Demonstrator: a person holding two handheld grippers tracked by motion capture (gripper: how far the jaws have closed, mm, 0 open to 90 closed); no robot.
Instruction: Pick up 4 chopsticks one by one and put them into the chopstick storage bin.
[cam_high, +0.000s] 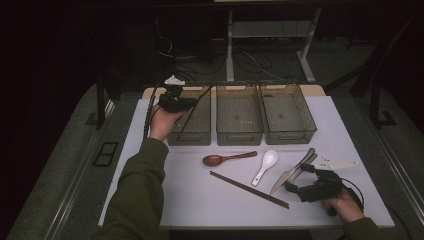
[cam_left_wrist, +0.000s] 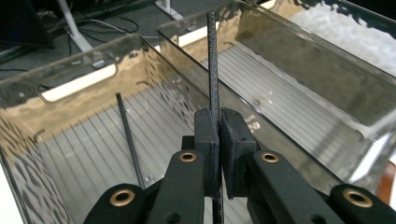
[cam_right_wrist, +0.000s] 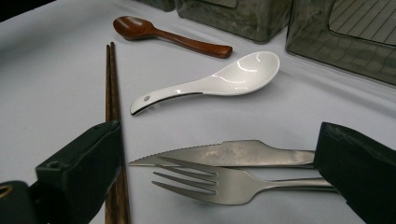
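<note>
One black chopstick (cam_left_wrist: 213, 60) pinched in left claw (cam_left_wrist: 218, 140); right claw (cam_right_wrist: 219, 172) spread around fork (cam_right_wrist: 224, 184).

Open tongs (cam_right_wrist: 219, 177) flank fork (cam_right_wrist: 219, 184) and knife (cam_right_wrist: 224, 153); brown chopsticks (cam_right_wrist: 111, 93) lie alongside

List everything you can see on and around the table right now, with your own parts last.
bins: three, clear smoky plastic, side by side at the table's far edge
black chopsticks: two, one clamped in the left gripper, one lying in the left bin
brown chopsticks: one pair, table centre
wooden spoon: one, reddish brown, before the bins
soup spoon: one, white
knife: one, steel
fork: one, steel, beside the knife
table: one, white
left gripper: black, above the left bin
right gripper: black, open around the cutlery handles
</note>
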